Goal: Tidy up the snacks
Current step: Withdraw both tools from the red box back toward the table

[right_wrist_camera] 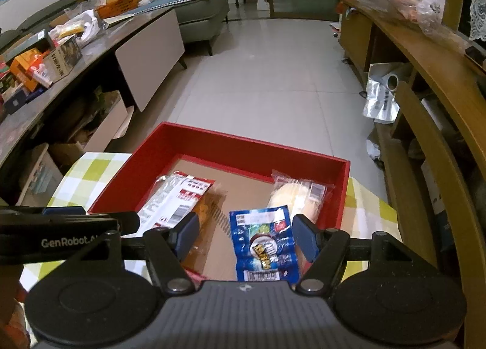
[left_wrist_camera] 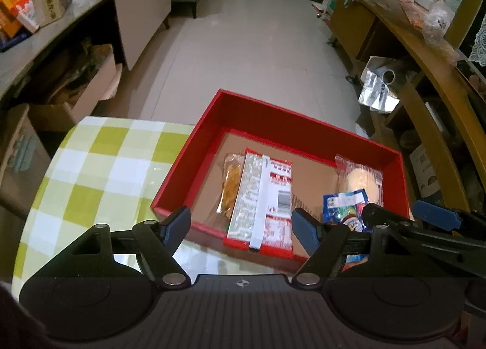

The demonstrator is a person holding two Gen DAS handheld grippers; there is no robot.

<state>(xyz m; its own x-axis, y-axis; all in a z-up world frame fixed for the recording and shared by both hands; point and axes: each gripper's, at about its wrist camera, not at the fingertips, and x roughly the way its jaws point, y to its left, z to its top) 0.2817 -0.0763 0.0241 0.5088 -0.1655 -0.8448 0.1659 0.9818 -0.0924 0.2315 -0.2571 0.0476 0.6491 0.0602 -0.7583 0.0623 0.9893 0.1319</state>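
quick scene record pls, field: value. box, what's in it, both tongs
container: red box, open top, on the green-and-white checked tablecloth
contents: four packets, all lying flat on the box floor
item 1: red-and-white snack packet, left side, partly over a clear packet of orange snack
item 2: blue packet, near right
item 3: clear packet of pale bread, far right corner
left tongs: open, nothing gripped, above the red-and-white packet
right tongs: open, nothing gripped, above the blue packet
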